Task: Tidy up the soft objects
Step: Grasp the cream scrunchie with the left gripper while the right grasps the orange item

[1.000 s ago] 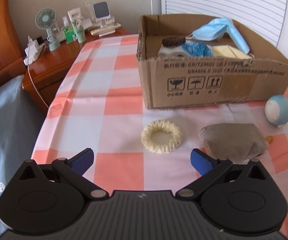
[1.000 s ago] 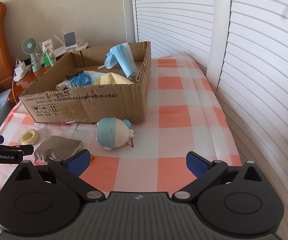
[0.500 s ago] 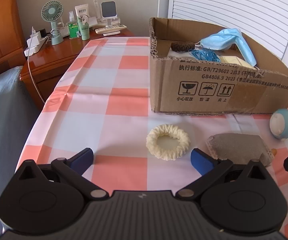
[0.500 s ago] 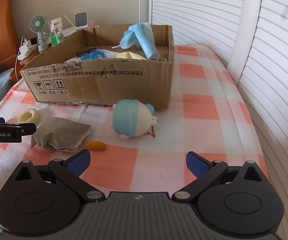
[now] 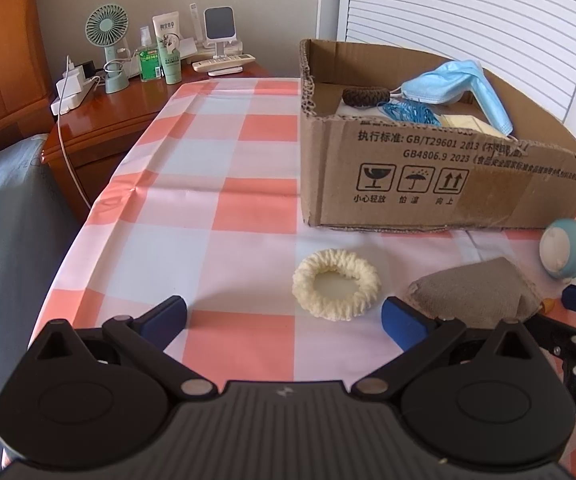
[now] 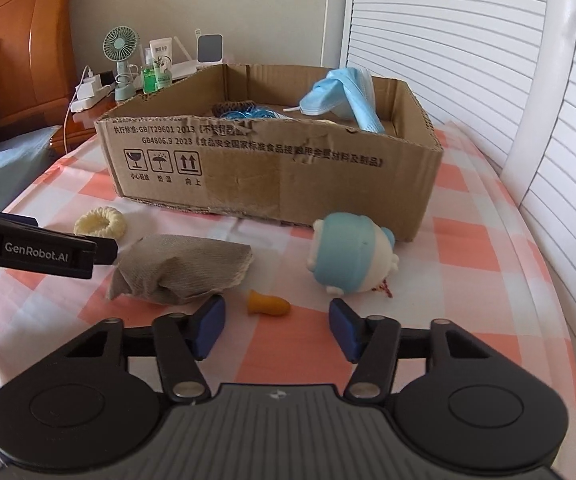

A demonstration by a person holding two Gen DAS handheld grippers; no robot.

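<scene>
A cream knitted scrunchie point(image 5: 336, 290) lies on the checked tablecloth just ahead of my open, empty left gripper point(image 5: 285, 318); it also shows in the right wrist view point(image 6: 100, 222). A grey folded cloth point(image 5: 476, 292) point(image 6: 185, 268), a small orange earplug point(image 6: 267, 303) and a blue-and-cream plush toy point(image 6: 352, 258) point(image 5: 564, 247) lie in front of the cardboard box point(image 6: 271, 172) point(image 5: 444, 184). My right gripper point(image 6: 277, 330) is open, narrowed, with the earplug just ahead between its fingers. The box holds a blue face mask point(image 5: 456, 84), a dark scrunchie and blue string.
A wooden nightstand point(image 5: 107, 120) at the back left carries a small fan point(image 5: 107, 36), bottles and a charger. A bed with a grey-blue cover point(image 5: 3, 240) lies left. White louvred doors point(image 6: 468, 40) stand behind and right. The table edge runs along the left.
Both grippers have moved lower and closer to the objects. The right gripper's fingers have closed in partway and now frame the earplug. The right gripper's finger has entered the left wrist view.
</scene>
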